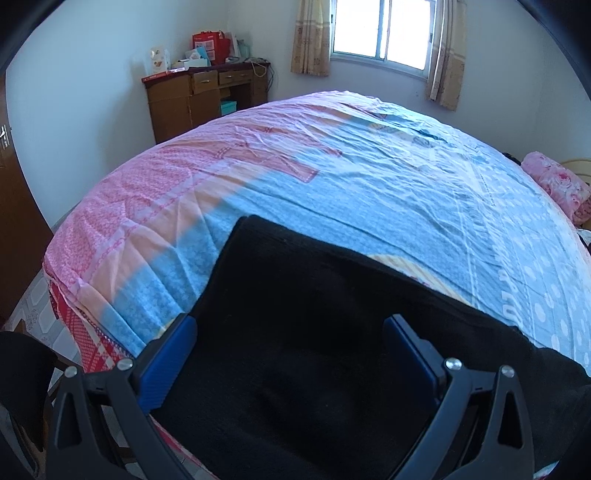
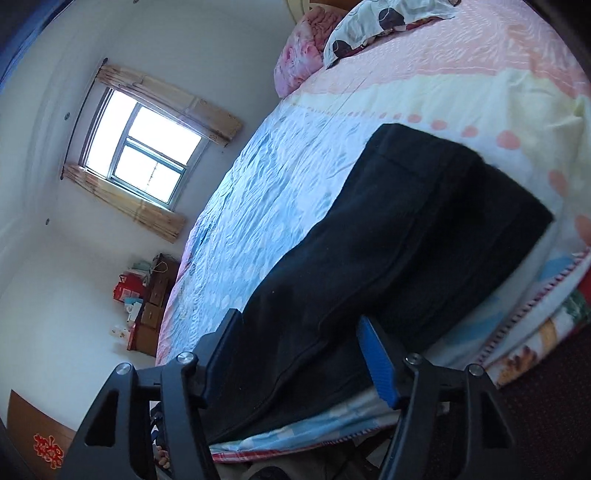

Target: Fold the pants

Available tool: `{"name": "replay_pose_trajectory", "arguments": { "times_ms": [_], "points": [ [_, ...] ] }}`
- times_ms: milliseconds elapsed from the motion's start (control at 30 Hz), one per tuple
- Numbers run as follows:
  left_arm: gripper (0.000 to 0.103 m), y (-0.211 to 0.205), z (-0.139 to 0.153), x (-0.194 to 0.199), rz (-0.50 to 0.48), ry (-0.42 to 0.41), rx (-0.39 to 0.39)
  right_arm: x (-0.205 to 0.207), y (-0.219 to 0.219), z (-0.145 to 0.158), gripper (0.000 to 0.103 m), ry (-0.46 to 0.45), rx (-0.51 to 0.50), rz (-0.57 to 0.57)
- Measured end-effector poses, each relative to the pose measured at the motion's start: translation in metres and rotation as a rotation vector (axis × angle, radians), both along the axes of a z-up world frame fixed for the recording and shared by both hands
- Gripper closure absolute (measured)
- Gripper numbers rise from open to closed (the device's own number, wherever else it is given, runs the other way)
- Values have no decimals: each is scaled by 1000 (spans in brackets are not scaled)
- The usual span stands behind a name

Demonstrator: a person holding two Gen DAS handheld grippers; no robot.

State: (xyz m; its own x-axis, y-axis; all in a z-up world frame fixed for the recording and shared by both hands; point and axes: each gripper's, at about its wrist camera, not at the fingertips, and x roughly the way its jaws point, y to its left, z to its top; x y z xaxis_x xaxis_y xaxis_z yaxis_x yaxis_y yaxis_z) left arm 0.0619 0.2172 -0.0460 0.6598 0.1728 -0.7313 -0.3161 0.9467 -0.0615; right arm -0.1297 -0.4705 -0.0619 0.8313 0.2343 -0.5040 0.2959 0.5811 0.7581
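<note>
Your black pants (image 1: 295, 314) lie flat near the edge of the bed (image 1: 332, 177), a thick, matte, slightly fuzzy slab with squared corners and a stitched seam running its length (the right wrist view shows one part lapped over another). Your left hand-held gripper (image 1: 290, 354) hovers over them with its blue-padded fingers spread wide and nothing pinched between them; your right hand-held gripper (image 2: 299, 354) is likewise released, its jaws apart above the dark cloth, pads not pressing on it. The bedsheet under the pants is thin, creased cotton, pale blue with white dots in the middle, turning pink and peach towards the sides, with a red check border at the edge. At the head of the bed sit a pink floral rolled blanket (image 2: 297, 55) and a spotted pillow (image 2: 373, 26). Beyond stand a wooden cabinet (image 1: 199, 99) piled with boxes and a red bag, white walls, and a bright window (image 1: 384, 33) with beige curtains.
</note>
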Motion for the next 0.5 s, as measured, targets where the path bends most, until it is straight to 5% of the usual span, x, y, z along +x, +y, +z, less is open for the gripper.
{"name": "replay_pose_trajectory", "arguments": {
  "times_ms": [133, 200, 233, 267, 500],
  "points": [
    [0, 0, -1, 2, 6, 0, 4, 9, 9, 3, 45, 31, -48, 2],
    [0, 0, -1, 3, 5, 4, 11, 7, 18, 3, 71, 48, -80, 3],
    [0, 0, -2, 3, 4, 3, 9, 9, 18, 0, 94, 60, -75, 15],
    [0, 0, -1, 3, 4, 3, 8, 11, 19, -4, 99, 73, -65, 22],
    [0, 18, -4, 6, 51, 19, -33, -23, 16, 12, 99, 10, -30, 4]
  ]
}}
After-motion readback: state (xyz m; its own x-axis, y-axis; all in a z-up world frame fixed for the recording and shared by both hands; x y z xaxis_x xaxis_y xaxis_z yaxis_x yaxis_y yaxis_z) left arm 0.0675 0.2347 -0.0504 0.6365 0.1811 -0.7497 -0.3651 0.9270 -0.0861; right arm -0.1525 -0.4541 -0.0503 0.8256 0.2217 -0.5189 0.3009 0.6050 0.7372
